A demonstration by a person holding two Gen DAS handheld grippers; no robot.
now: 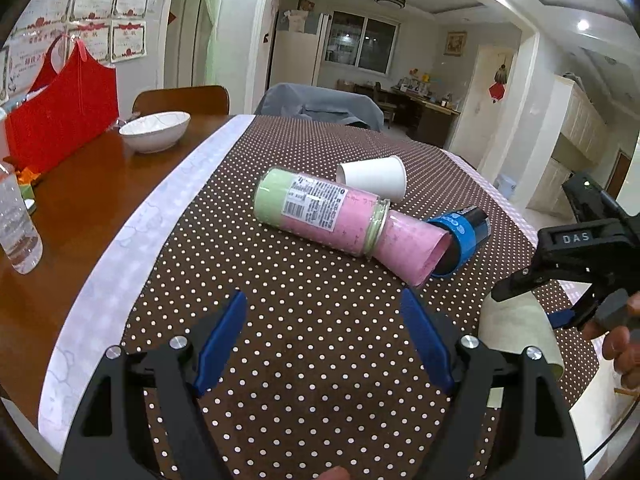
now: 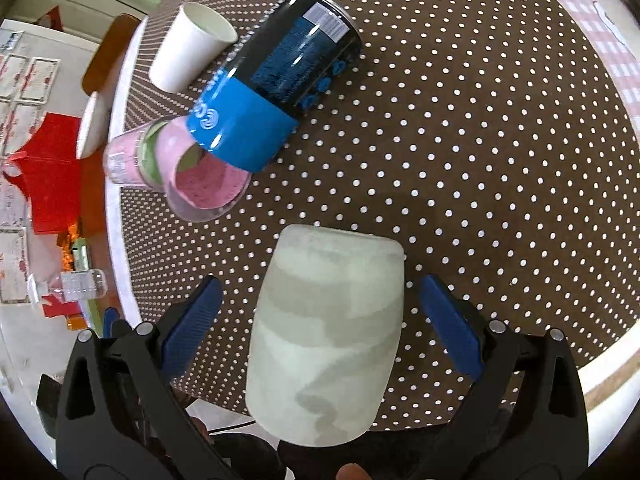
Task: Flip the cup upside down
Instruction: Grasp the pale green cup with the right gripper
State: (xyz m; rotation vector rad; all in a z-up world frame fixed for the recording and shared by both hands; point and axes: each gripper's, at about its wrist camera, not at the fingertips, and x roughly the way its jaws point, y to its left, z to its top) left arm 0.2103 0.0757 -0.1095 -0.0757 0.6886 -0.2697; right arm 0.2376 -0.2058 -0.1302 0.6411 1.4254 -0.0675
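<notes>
A pale green frosted cup (image 2: 326,332) stands on the brown polka-dot tablecloth (image 2: 460,152), its closed end up, between the open blue fingers of my right gripper (image 2: 320,300); the pads stand apart from its sides. The same cup shows partly in the left wrist view (image 1: 516,332) under the right gripper's black body. My left gripper (image 1: 322,308) is open and empty above the cloth. A white paper cup (image 1: 372,178) lies on its side farther back; it also shows in the right wrist view (image 2: 188,50).
A pink-and-green glass jar (image 1: 320,210) and a blue-and-black can (image 1: 460,240) lie on their sides mid-cloth, a pink tube joining them. A white bowl (image 1: 154,130), a red bag (image 1: 60,120) and a clear bottle (image 1: 18,224) sit on the bare wood at left.
</notes>
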